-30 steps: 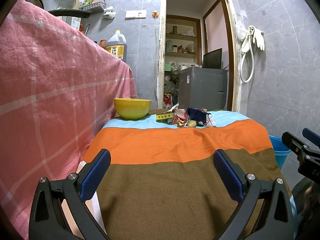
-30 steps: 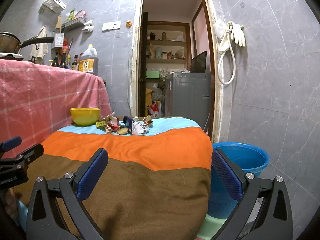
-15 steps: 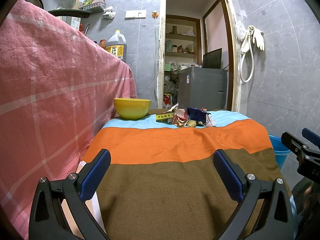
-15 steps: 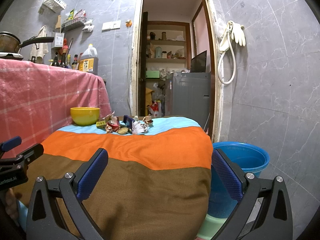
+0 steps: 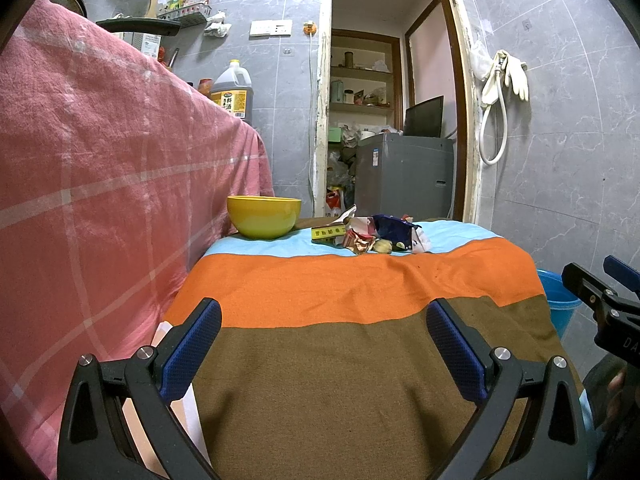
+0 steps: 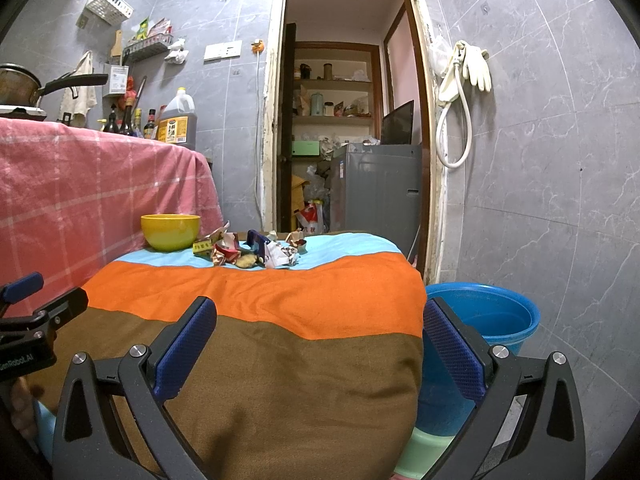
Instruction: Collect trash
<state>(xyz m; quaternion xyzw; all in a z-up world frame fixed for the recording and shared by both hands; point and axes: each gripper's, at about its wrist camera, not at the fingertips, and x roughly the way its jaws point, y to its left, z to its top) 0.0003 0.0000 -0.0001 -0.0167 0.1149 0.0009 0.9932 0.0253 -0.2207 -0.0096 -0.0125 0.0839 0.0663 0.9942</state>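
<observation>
A heap of crumpled wrappers and scraps [image 5: 370,235] lies on the light-blue far stripe of the striped cloth; it also shows in the right wrist view [image 6: 250,250]. A yellow bowl [image 5: 264,216] stands left of it, also seen in the right wrist view [image 6: 170,232]. My left gripper [image 5: 324,344] is open and empty, low over the brown near stripe. My right gripper [image 6: 320,344] is open and empty over the table's near right edge. Each gripper shows at the edge of the other's view.
A blue bucket [image 6: 488,320] stands on the floor right of the table, with a green basin [image 6: 424,448] beside it. A pink checked cloth [image 5: 100,184] covers a higher counter on the left. An open doorway [image 5: 392,120] is behind the table.
</observation>
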